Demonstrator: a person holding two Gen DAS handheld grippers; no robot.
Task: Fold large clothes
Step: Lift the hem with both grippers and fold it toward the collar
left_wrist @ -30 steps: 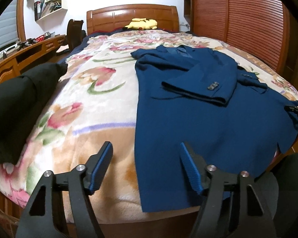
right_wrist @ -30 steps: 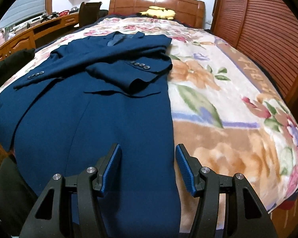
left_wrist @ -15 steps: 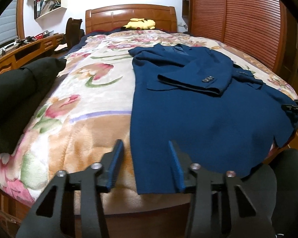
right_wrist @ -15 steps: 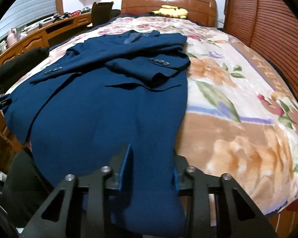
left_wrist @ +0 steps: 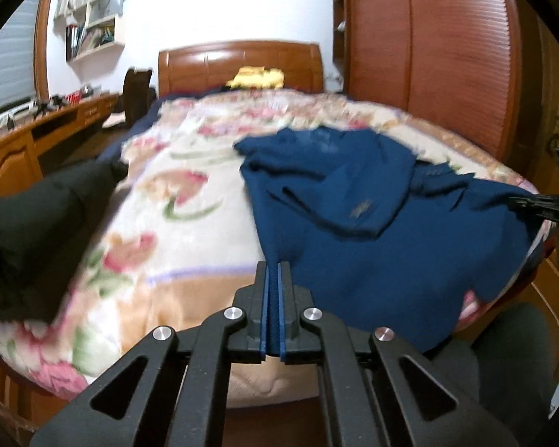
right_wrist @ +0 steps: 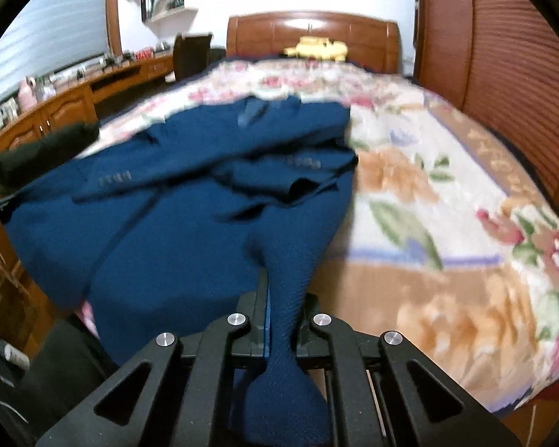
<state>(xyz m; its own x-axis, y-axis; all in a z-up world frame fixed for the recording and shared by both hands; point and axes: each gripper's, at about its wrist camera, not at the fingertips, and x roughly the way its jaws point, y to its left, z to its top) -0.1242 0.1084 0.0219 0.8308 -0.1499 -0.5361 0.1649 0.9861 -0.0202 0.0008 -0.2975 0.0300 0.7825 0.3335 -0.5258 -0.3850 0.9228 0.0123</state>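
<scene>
On the floral blanket (left_wrist: 190, 231) of the bed, at nine o'clock in the left wrist view, a black garment (left_wrist: 33, 231) lay over the near corner. Toward six o'clock the left gripper (left_wrist: 274, 279) had its jaws pressed together, pinching the near left hem corner of the blue jacket (left_wrist: 372, 246). The jacket spread from the centre out to three o'clock, sleeves folded across its chest, its far hem corner lifted by the right gripper (left_wrist: 518, 201) at the frame edge. At twelve o'clock a yellow plush toy (left_wrist: 257, 76) sat against the wooden headboard (left_wrist: 238, 63).

In the right wrist view, the black garment (right_wrist: 44, 152) showed at nine o'clock. The jacket (right_wrist: 175, 223) filled the left and centre, and a bunched fold of its hem ran down between the jaws of the right gripper (right_wrist: 281, 298) at six o'clock, clamped tight on the cloth. The blanket (right_wrist: 447, 223) covered the bed toward three o'clock
</scene>
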